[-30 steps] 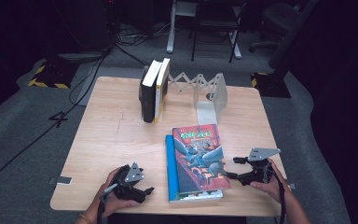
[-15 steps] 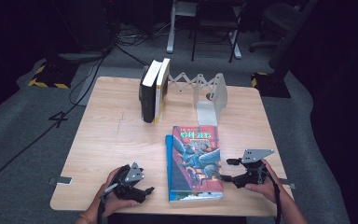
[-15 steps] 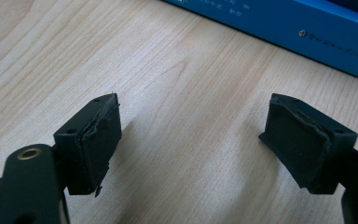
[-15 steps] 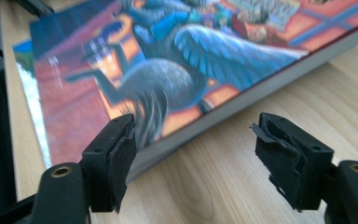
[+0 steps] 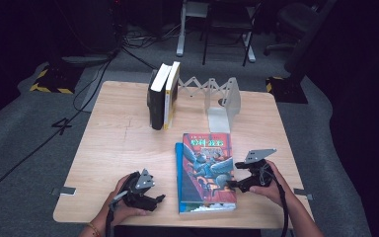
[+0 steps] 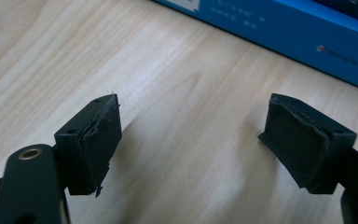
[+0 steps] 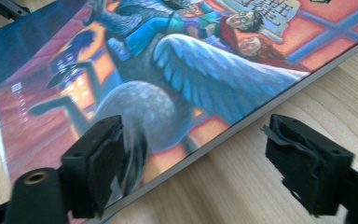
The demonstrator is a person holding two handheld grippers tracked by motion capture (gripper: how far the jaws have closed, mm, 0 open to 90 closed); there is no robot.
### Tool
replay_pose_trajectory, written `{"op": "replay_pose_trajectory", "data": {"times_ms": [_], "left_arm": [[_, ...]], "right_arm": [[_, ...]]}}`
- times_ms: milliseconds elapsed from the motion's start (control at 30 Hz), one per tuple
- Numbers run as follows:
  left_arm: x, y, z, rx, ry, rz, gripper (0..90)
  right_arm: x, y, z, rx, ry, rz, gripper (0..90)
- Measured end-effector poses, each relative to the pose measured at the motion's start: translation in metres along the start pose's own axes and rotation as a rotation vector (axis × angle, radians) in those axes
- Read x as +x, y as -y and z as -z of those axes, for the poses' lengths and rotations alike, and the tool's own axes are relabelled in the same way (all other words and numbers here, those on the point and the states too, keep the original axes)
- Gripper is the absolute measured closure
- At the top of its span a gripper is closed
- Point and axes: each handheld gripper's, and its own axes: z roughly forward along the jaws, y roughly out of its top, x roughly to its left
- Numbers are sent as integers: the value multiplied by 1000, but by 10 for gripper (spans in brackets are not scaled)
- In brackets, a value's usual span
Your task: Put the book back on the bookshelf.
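The illustrated book (image 5: 207, 170) lies flat near the table's front edge, its long axis running from 12 to 6 o'clock, spine edge toward my left. My right gripper (image 5: 233, 184) is the nearer one, just off the book's right long edge, so the book sits at about 9 o'clock from those tips. In the right gripper view its jaws have just been opening and now stand wide, one pad over the cover and the other over bare wood, pressing on nothing. My left gripper (image 5: 159, 199) rests at the book's 8 o'clock, jaws spread and empty (blue spine just ahead). At 11 o'clock, two books (image 5: 164, 96) stand upright in the expanding book rack (image 5: 212, 94); its other slots are unfilled.
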Motion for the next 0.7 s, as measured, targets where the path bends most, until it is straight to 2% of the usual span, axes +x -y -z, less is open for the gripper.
{"op": "replay_pose_trajectory", "data": {"times_ms": [133, 233, 367, 433, 567, 700], "left_arm": [[6, -6, -5, -2, -2, -11, 196], [14, -10, -9, 3, 2, 2, 196], [27, -20, -19, 10, 5, 28, 184], [31, -24, -24, 12, 5, 26, 162], [36, -31, -31, 11, 4, 24, 154], [36, -31, -32, 6, 2, 26, 151]], "right_arm": [[-7, -5, -6, 25, -31, -20, 137], [-12, -8, -9, 44, -49, -26, 108], [-15, -12, -14, 50, -74, -32, 112], [-16, -12, -14, 53, -78, -36, 113], [-13, -13, -13, 50, -52, -14, 115], [-3, -17, -10, 61, 18, 52, 121]]}}
